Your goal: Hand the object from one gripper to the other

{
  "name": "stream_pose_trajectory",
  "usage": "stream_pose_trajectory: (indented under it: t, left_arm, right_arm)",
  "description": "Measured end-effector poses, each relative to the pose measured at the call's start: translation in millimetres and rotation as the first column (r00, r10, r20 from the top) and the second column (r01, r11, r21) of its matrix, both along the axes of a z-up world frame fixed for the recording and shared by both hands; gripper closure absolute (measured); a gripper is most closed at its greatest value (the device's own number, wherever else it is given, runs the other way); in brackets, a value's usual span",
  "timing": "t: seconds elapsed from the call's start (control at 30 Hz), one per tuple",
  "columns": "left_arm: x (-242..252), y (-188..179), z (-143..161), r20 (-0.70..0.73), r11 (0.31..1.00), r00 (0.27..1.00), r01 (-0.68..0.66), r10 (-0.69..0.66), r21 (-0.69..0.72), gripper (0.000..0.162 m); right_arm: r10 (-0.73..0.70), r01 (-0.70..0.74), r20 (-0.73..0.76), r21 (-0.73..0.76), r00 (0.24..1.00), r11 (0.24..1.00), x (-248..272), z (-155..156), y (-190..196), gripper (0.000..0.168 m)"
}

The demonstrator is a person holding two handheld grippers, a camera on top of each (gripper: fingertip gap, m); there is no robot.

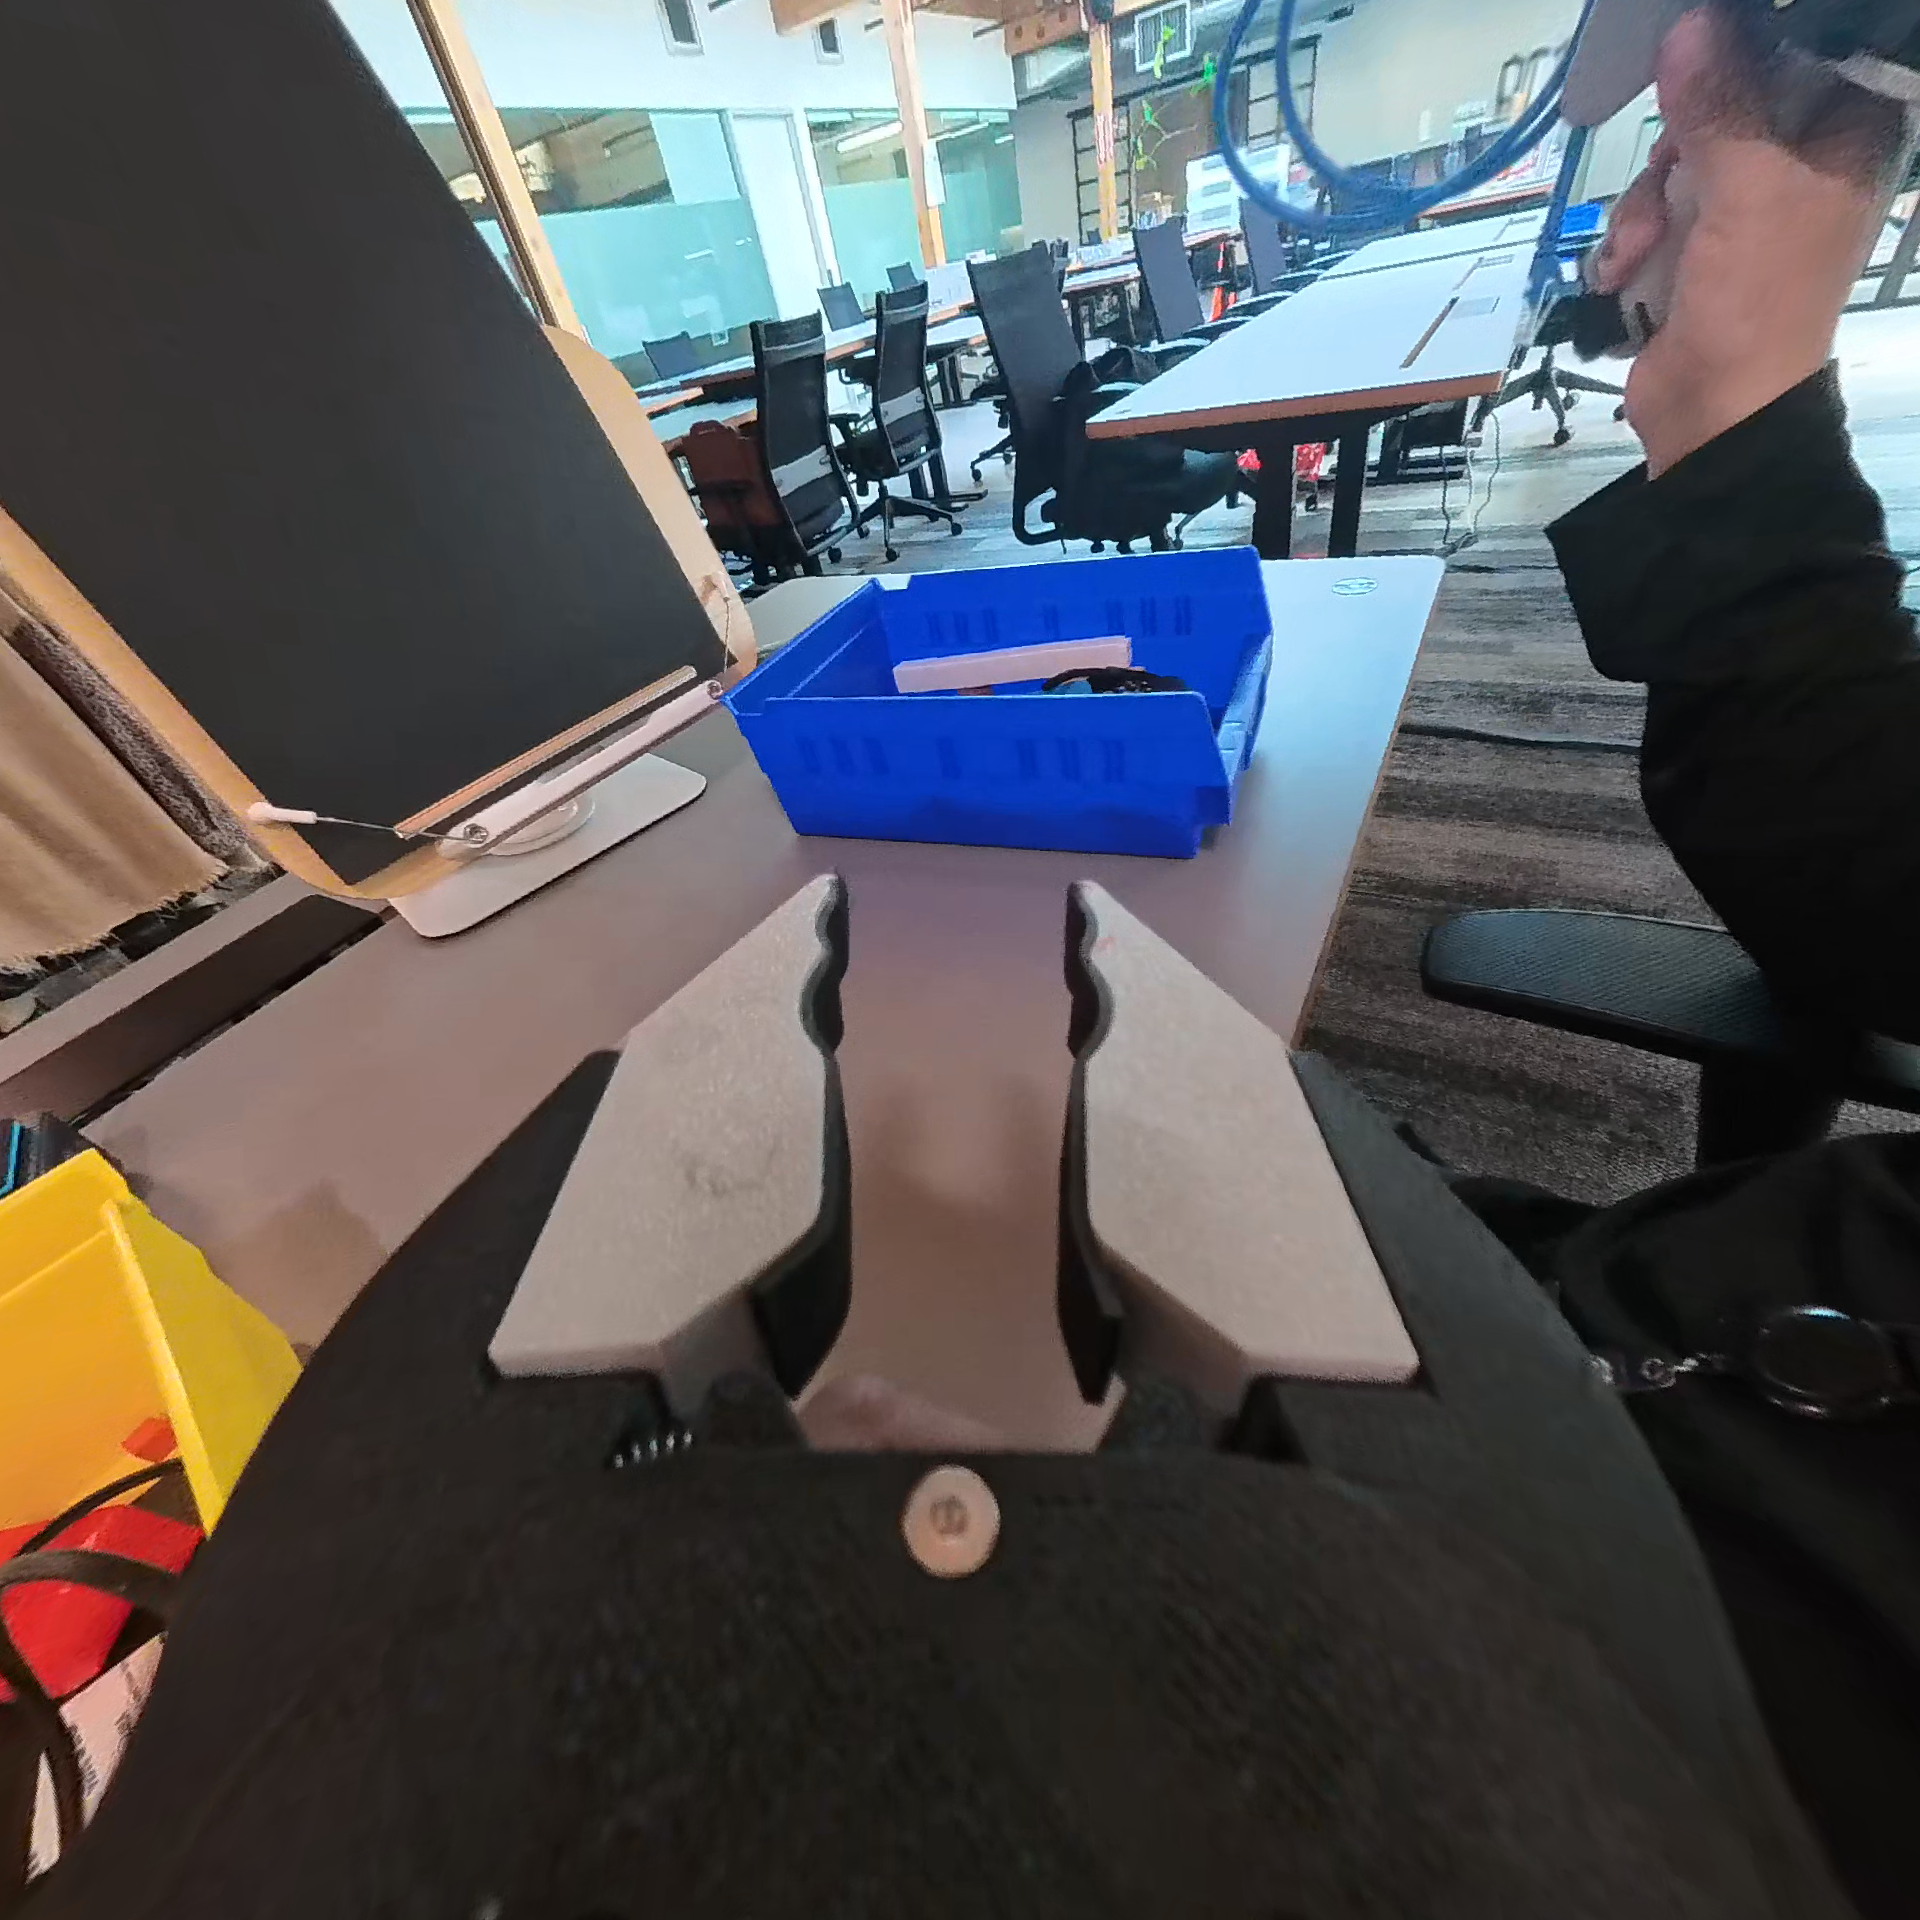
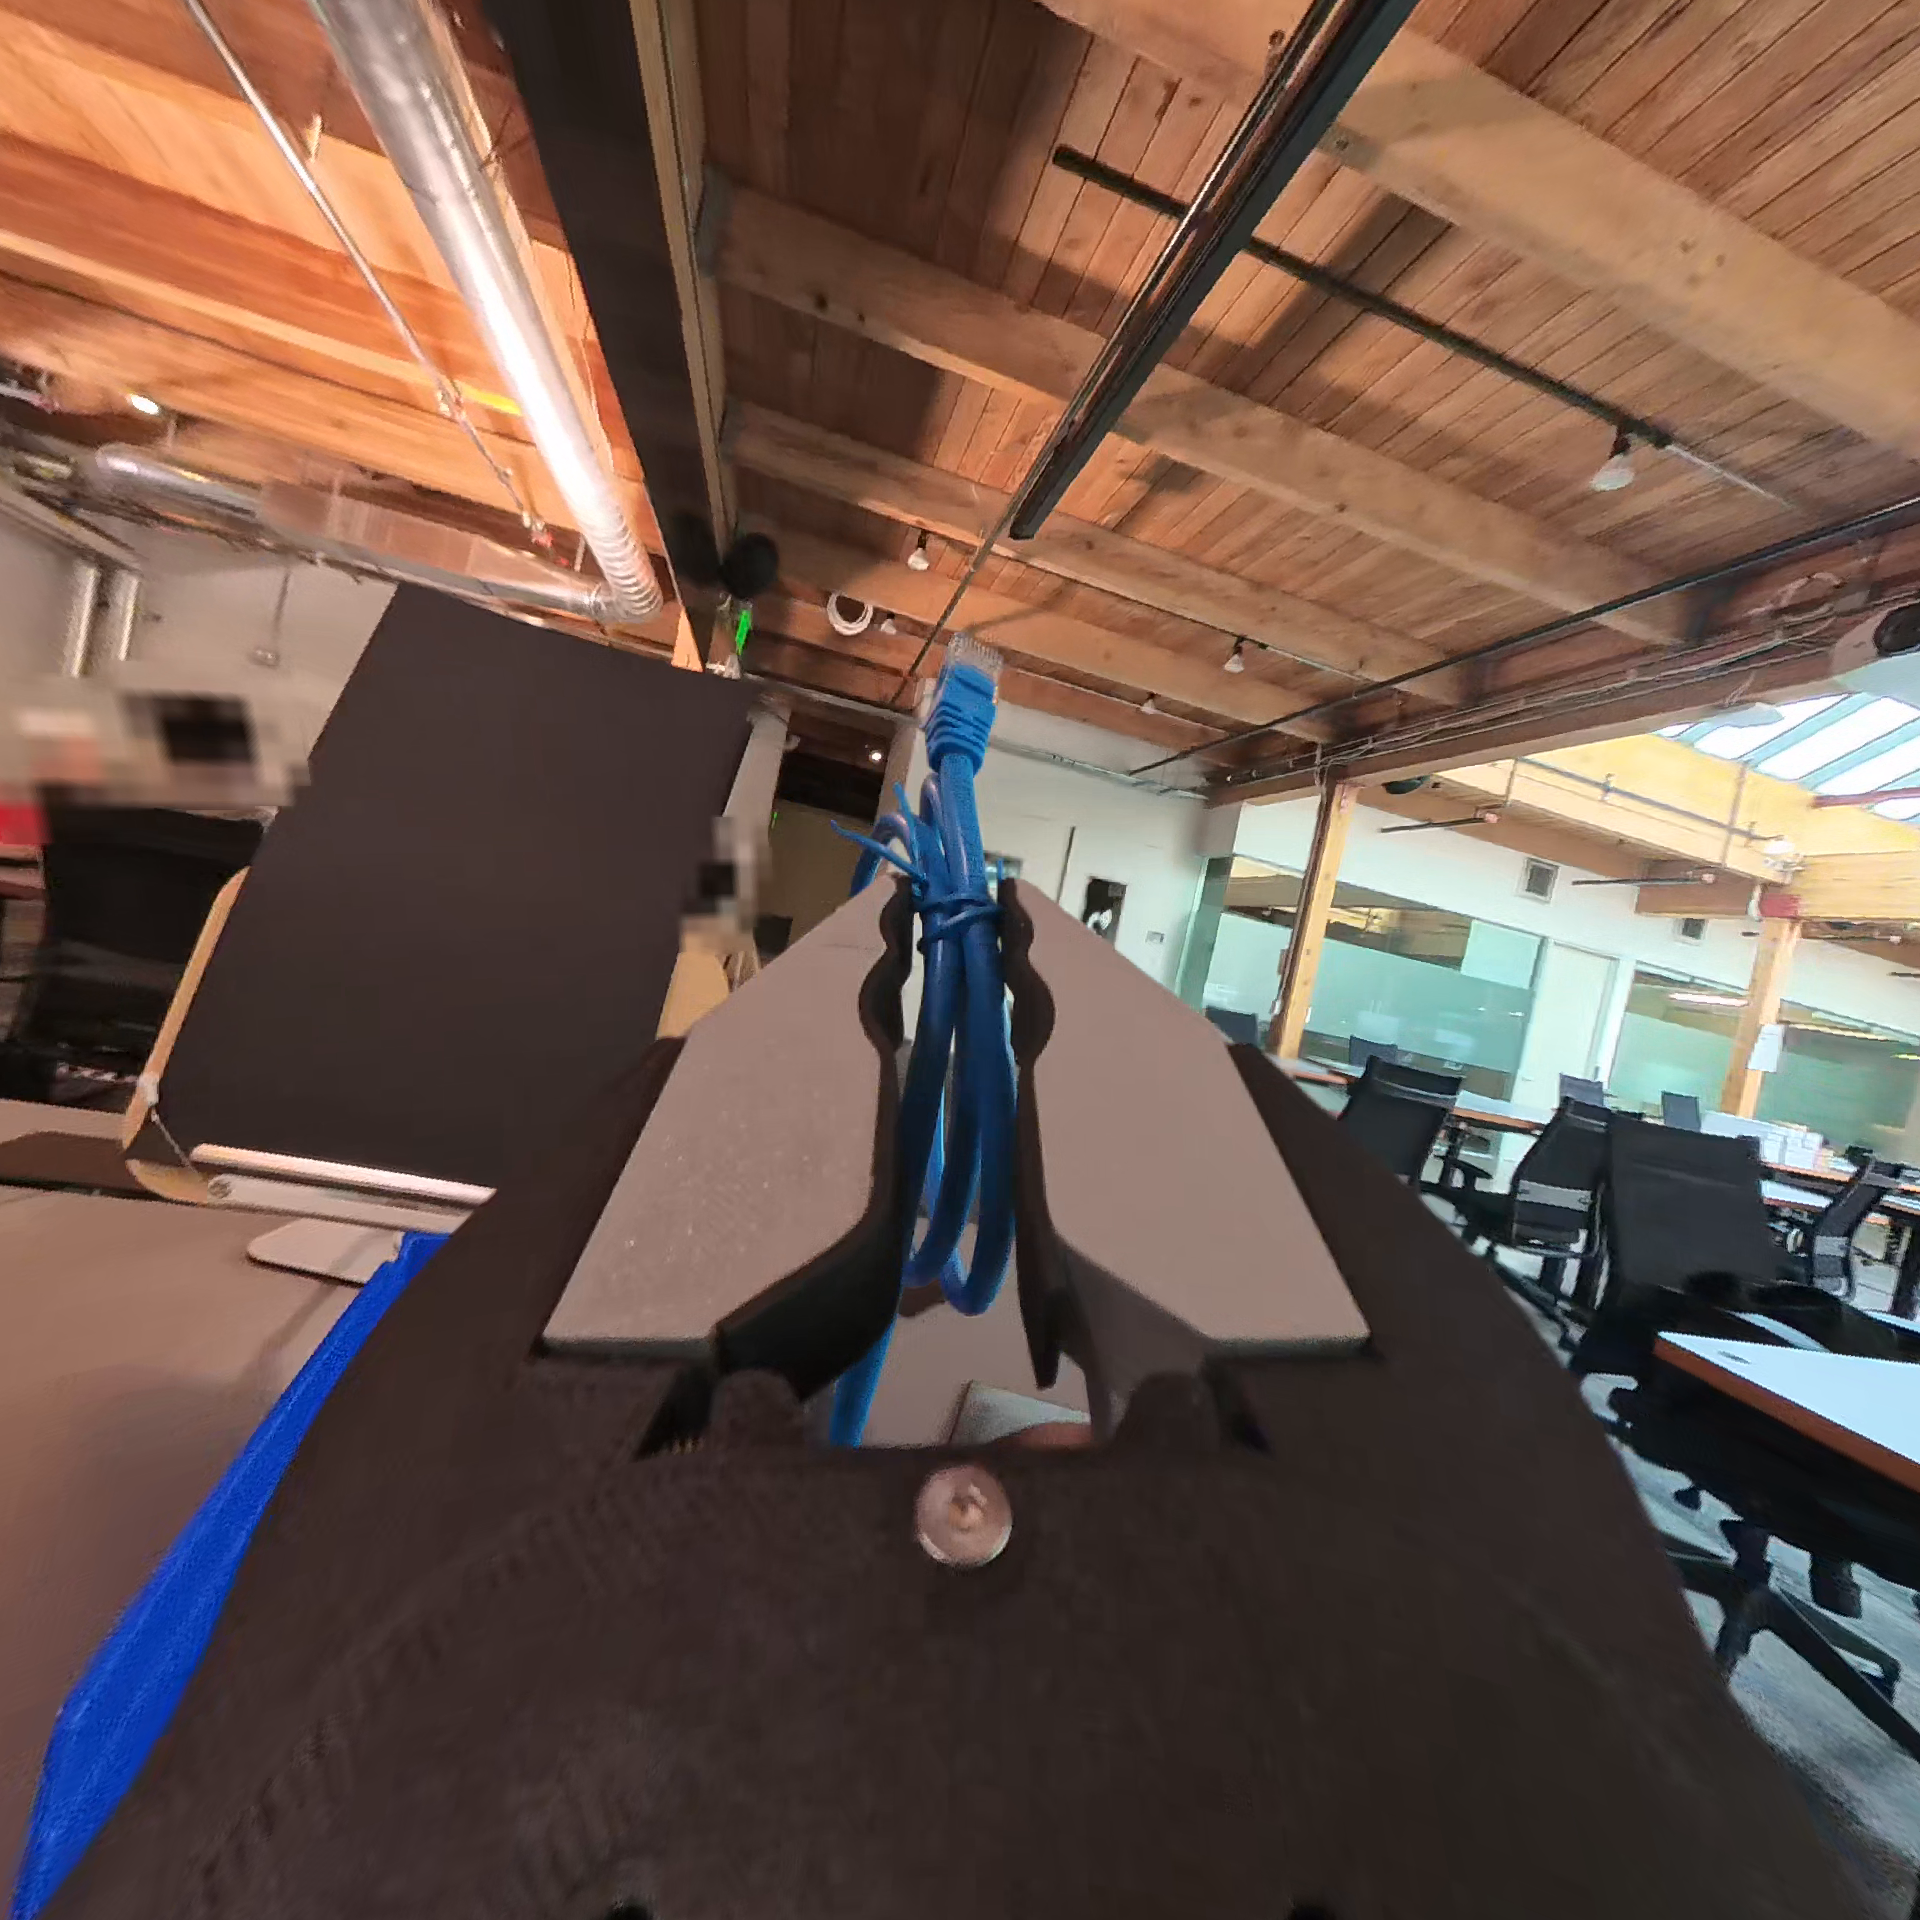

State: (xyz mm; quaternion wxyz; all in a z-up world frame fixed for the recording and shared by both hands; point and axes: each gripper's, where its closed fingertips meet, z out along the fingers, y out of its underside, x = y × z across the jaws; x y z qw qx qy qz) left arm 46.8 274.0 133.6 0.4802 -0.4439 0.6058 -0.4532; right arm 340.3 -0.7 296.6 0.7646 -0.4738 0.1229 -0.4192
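right gripper (image 2: 951, 914) scalloped grey fingers (image 2: 748, 1143) pinch coiled blue cable (image 2: 961, 1091).

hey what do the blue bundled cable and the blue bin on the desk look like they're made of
The blue bundled cable in the right gripper looks like a smooth rubbery plastic jacket: slight sheen, loose bends, clear plug tip. The blue rectangular bin looks like rigid moulded plastic: even colour, thin straight walls, moulded slots. Neither is certain from looks alone.

- A blue bin (image 1: 997, 769) sits on the grey bench (image 1: 623, 997), with a pale flat bar (image 1: 1013, 665) lying inside it.
- A dark board (image 1: 312, 436) leans on a white stand (image 1: 540, 842) left of the bin.
- A yellow bin (image 1: 114, 1340) sits at the bench's near left.
- Black office chairs (image 1: 821, 447) stand behind.
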Motion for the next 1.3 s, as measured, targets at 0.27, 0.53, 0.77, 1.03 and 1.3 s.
stream_pose_trajectory:
  t: [0.27, 0.53, 0.77, 1.03, 1.3]
  left_arm:
    - [1, 8, -7, -0.021, 1.0, 1.0, -0.013, 0.013, 0.0, 0.122]
    - [-6, 24, -2, -0.004, 0.998, 0.999, -0.043, 0.042, -0.056, 0.122]
    - [3, 22, -9, -0.026, 0.997, 0.998, -0.054, 0.053, -0.05, 0.122]
    - [5, 11, -15, -0.049, 0.999, 0.998, -0.039, 0.039, 0.007, 0.121]
    - [-4, 29, -8, -0.026, 0.995, 0.995, -0.099, 0.099, 0.005, 0.121]
  right_arm:
    - [0.124, -0.136, -0.136, -0.084, 0.983, 0.987, 12, -23, 48, 0.155]
    - [0.044, -0.047, 0.031, 0.082, 0.999, 0.996, -5, 3, 21, 0.155]
    - [0.166, -0.171, 0.069, 0.082, 0.984, 0.982, -10, 7, 53, 0.155]
    - [0.175, -0.417, -0.612, -0.278, 0.771, 0.866, 85, -153, 177, 0.13]
    - [0.254, -0.417, -0.498, -0.248, 0.829, 0.874, 56, -106, 143, 0.129]
